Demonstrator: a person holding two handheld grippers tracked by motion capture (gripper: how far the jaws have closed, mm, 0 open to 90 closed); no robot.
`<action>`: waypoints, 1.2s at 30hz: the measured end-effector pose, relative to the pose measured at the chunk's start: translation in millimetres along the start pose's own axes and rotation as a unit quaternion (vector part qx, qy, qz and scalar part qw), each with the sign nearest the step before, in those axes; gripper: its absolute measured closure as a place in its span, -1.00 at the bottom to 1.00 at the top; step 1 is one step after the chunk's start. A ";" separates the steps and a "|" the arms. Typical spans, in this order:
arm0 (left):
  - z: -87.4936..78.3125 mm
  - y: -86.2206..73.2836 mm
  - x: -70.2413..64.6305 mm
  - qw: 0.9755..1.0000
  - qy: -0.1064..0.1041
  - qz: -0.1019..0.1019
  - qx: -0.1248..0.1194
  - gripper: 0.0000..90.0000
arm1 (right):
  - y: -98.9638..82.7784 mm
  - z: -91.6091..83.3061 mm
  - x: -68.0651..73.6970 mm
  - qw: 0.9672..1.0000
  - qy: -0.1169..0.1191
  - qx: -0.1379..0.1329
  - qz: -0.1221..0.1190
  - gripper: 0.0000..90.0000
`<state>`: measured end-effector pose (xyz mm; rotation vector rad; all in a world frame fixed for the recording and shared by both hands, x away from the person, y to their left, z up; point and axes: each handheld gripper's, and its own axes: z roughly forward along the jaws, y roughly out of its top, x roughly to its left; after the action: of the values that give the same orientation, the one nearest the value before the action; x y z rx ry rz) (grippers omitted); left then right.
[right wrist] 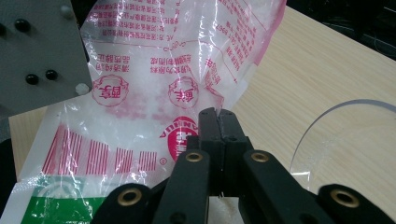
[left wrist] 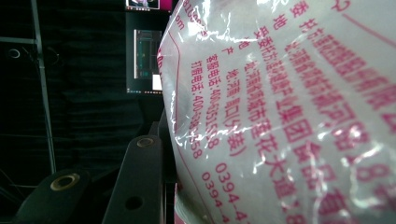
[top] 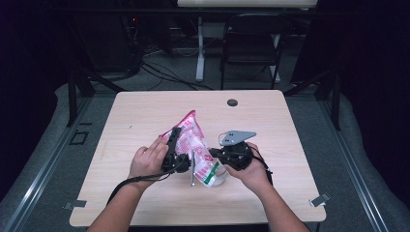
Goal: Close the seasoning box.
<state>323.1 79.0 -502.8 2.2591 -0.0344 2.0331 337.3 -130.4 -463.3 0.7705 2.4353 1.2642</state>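
1. The bag (top: 193,145) is lifted over the middle of the table (top: 270,121), tipped so its low end hangs above the glass (top: 218,178). I think that is so it can pour.
2. My left gripper (top: 173,145) holds the bag's left side, jaws partly closed on it, to keep it up.
3. My right gripper (right wrist: 218,116) is pinched tight on the bag's edge, to steer it.

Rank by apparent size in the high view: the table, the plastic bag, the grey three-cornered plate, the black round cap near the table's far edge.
1. table
2. plastic bag
3. grey three-cornered plate
4. black round cap
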 end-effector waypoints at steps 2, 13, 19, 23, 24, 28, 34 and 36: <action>-0.1 0.5 1.0 1.000 0.003 0.003 -0.002 0.46 | 0.0 -0.2 0.1 1.000 0.000 -0.002 0.001 1.00; 0.8 1.5 1.1 1.000 0.003 0.001 -0.008 0.46 | 0.4 -2.1 -1.2 1.000 -0.002 -0.004 0.001 1.00; -0.5 3.0 3.8 1.000 0.008 0.011 -0.005 0.46 | 0.4 -2.3 -0.8 1.000 -0.002 -0.004 0.001 1.00; -0.7 3.5 4.3 1.000 0.007 0.012 -0.005 0.46 | 0.4 -2.4 -0.7 1.000 -0.002 -0.005 0.000 1.00; -0.6 3.5 4.2 1.000 0.006 0.011 -0.005 0.46 | 0.4 -2.5 -0.8 1.000 -0.003 -0.005 0.000 1.00; 0.0 3.3 3.6 1.000 0.007 0.012 -0.011 0.46 | 0.3 -2.5 -0.9 1.000 -0.003 -0.004 0.000 1.00; -0.7 3.7 4.8 1.000 0.011 0.018 -0.011 0.46 | 0.3 -3.4 -1.4 1.000 -0.002 -0.005 0.001 1.00; -0.8 3.8 4.5 1.000 0.011 0.019 -0.011 0.46 | 0.3 -3.0 -0.9 1.000 -0.002 -0.005 0.000 1.00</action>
<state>322.4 75.5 -498.0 2.2398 -0.0968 2.0649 336.7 -132.8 -461.3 0.7696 2.4244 1.2726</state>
